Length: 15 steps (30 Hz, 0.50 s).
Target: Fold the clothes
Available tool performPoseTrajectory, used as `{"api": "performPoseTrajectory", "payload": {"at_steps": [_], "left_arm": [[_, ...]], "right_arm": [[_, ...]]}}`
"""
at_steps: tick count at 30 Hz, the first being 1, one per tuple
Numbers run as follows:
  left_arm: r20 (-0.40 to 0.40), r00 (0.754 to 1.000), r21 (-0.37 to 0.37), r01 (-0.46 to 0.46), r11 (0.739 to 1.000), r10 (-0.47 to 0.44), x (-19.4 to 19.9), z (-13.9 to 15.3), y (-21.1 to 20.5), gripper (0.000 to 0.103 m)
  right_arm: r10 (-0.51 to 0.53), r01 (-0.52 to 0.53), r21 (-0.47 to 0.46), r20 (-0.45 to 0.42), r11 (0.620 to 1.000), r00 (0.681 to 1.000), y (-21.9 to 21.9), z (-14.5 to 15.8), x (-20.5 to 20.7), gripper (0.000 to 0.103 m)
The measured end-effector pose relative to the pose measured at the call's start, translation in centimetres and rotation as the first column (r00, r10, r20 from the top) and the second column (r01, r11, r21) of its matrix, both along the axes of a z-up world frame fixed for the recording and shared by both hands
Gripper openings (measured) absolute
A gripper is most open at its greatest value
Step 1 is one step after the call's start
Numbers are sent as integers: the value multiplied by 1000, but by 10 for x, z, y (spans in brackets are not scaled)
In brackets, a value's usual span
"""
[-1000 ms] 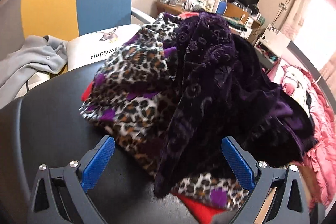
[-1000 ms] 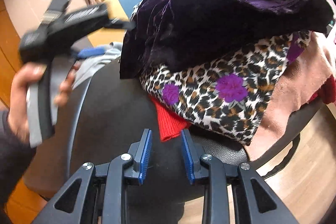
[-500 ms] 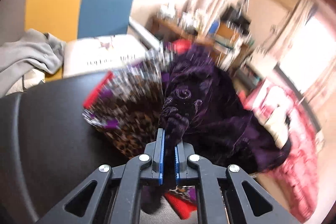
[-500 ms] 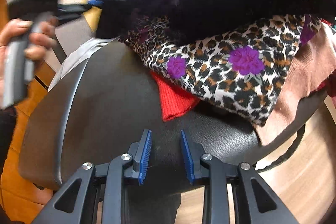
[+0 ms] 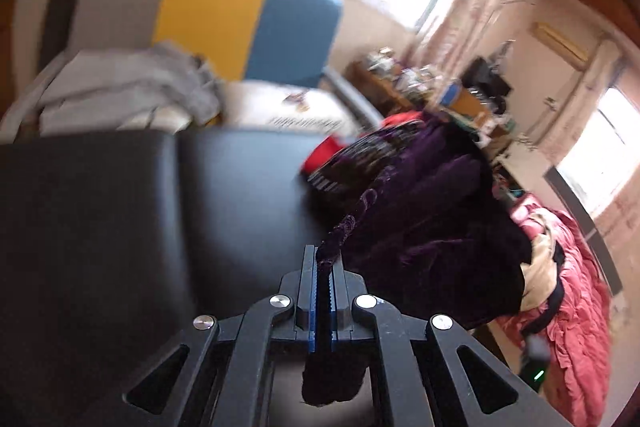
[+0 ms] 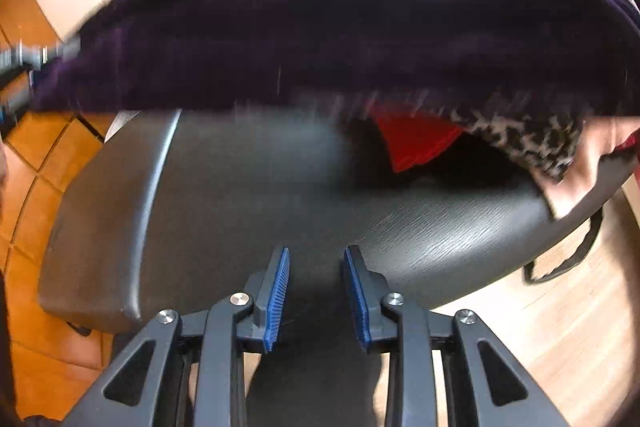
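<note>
Gripping a twisted strand of the purple velvet garment [image 5: 432, 223], the left gripper [image 5: 324, 267] has its blue fingers [image 5: 314, 291] clenched on the cloth, a bit of it hanging out behind them. Left wrist view: garment stretches from the fingers up to the clothes pile at the right side of the black seat [image 5: 120, 227], covering most of a leopard print piece [image 5: 344, 167] and a red item [image 5: 324, 155], both blurred. Beyond the seat's far edge: grey garment [image 5: 128, 87], white cushion [image 5: 288, 111], yellow and blue chair back [image 5: 248, 23]. Pink bedding [image 5: 576, 307] right of the seat. Right wrist view: right gripper [image 6: 316, 295] released, fingers [image 6: 276, 299] apart, nothing between them, hovering over the seat's near edge. Purple garment spreads across the upper frame, lifted above the seat, its left end blurred. Under it toward the right edge of the seat: red item [image 6: 416, 143], leopard print piece [image 6: 532, 139], pale pink cloth [image 6: 580, 171]. Orange tile floor [image 6: 36, 163] left, wood floor [image 6: 560, 307] right.
</note>
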<state>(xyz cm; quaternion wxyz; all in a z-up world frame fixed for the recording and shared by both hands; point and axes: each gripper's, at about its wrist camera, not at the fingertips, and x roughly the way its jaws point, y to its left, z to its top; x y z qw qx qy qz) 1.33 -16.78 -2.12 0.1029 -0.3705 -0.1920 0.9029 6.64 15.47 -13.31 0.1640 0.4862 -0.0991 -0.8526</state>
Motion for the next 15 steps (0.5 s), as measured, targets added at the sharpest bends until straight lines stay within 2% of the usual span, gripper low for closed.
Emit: {"api": "performPoseTrajectory", "payload": {"at_steps": [4,8,11,15], "left_arm": [[93,989,44,-116,992,111,35,-52,-41,4],[169,970,77,-191,979,176,69,-90,-68,5],[197,961,15,-199,980,192,90,-106,-62,6],[263,949,-74,-163,984,177,104,-127,-49,9]], "right_arm": [[45,-45,-13,0,999,999,-4,6,9,30],[78,-78,7,-30,997,996,-2,18,11,30],[66,-65,29,-41,997,997,5,24,8,30],[-25,34,54,-147,998,989,35,56,4,30]]}}
